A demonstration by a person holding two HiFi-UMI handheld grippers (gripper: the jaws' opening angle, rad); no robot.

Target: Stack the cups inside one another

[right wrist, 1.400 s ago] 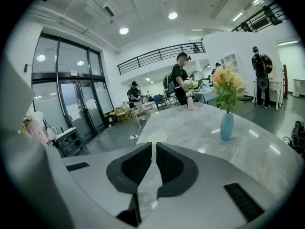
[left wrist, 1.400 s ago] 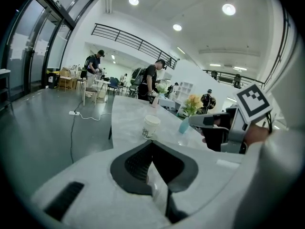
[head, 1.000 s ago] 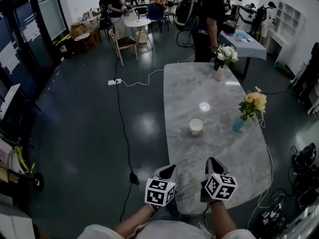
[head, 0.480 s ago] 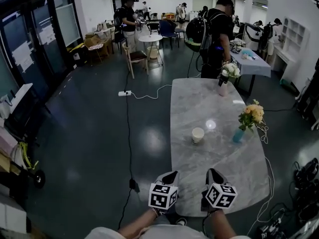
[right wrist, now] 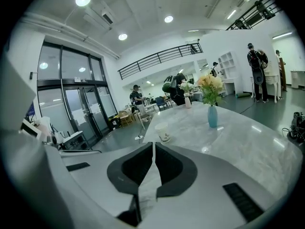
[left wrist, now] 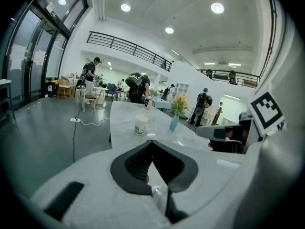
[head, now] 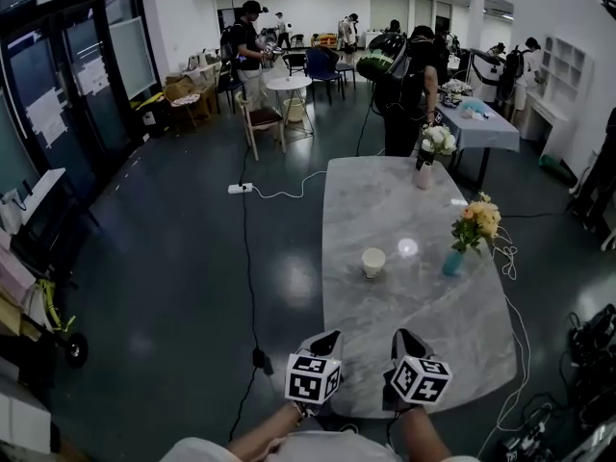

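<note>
The table (head: 414, 210) runs toward 12 o'clock. At its near edge the left gripper (head: 329, 336) and the right gripper (head: 402, 334) hover side by side, each with its fingers together on nothing. The cup (head: 373, 262) stands upright near the table's middle, at 12 o'clock from the grippers, with a vase (head: 452, 263) at its 3 o'clock.

Long grey marble table (head: 423, 316), on dark floor (head: 183, 277). Carries a white paper cup (head: 373, 262) upright near the middle, a blue vase (head: 452, 262) of yellow flowers to its right near the edge, and a pale vase (head: 423, 175) of white flowers at the far end.
</note>
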